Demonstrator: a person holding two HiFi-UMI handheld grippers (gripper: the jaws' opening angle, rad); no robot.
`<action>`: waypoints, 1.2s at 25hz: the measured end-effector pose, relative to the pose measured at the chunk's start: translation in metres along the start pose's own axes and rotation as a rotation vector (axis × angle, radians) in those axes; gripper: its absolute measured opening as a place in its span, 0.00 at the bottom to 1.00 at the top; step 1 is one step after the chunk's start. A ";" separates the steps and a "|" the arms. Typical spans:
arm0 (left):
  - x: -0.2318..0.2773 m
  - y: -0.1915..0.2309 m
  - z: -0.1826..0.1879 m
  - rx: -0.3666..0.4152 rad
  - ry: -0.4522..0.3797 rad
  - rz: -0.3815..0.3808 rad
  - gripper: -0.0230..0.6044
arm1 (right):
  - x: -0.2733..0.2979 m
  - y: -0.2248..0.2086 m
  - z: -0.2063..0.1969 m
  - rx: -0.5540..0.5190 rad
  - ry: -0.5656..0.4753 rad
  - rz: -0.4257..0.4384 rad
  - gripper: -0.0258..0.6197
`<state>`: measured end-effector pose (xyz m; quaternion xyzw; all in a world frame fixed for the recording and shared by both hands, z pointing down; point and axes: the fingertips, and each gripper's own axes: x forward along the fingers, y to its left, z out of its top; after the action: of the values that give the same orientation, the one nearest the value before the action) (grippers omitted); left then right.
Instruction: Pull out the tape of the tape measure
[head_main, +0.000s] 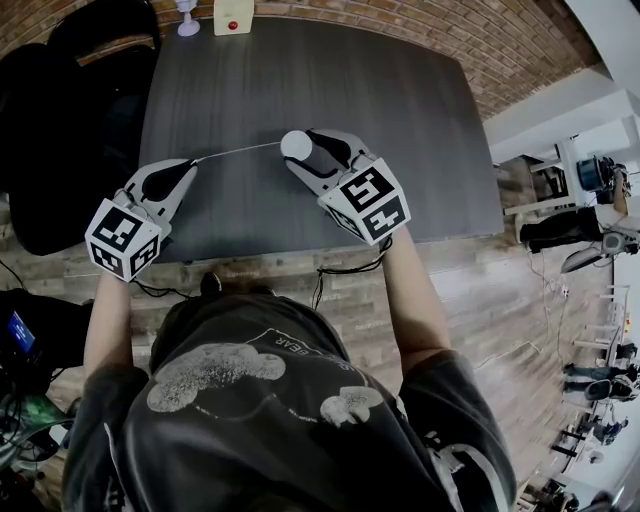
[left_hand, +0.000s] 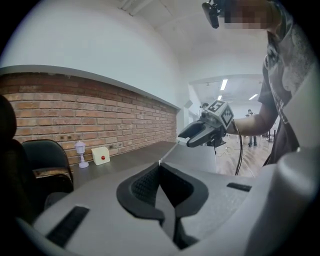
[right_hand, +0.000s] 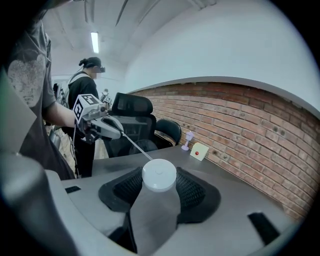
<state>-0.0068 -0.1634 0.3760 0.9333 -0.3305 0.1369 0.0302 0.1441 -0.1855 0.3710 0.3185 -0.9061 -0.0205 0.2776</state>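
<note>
A round white tape measure (head_main: 296, 144) sits between the pads of my right gripper (head_main: 306, 148), which is shut on its case (right_hand: 159, 174) above the dark table (head_main: 300, 90). A thin pale tape (head_main: 238, 152) runs from the case leftward to my left gripper (head_main: 188, 166). My left gripper (left_hand: 159, 165) is shut on the tape's end, with only a small tip showing at the closed pads. In the right gripper view the tape (right_hand: 136, 145) stretches straight to the left gripper (right_hand: 107, 126). In the left gripper view the right gripper (left_hand: 200, 134) is held up at the right.
A small white box with a red button (head_main: 233, 17) and a little white lamp figure (head_main: 187, 16) stand at the table's far edge by the brick wall. Black office chairs (head_main: 70, 110) stand left of the table. People (right_hand: 85, 95) stand in the room behind.
</note>
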 end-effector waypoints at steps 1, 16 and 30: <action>-0.001 0.005 -0.001 -0.007 0.000 0.006 0.05 | 0.001 -0.004 -0.001 0.000 0.007 -0.014 0.40; -0.008 0.040 -0.010 -0.099 0.025 -0.001 0.05 | 0.000 -0.029 -0.006 0.084 0.006 -0.051 0.40; -0.026 0.060 -0.012 -0.127 0.025 0.064 0.05 | -0.017 -0.043 -0.016 0.093 0.052 -0.131 0.40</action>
<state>-0.0672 -0.1927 0.3785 0.9167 -0.3678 0.1281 0.0890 0.1874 -0.2075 0.3672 0.3901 -0.8758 0.0116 0.2839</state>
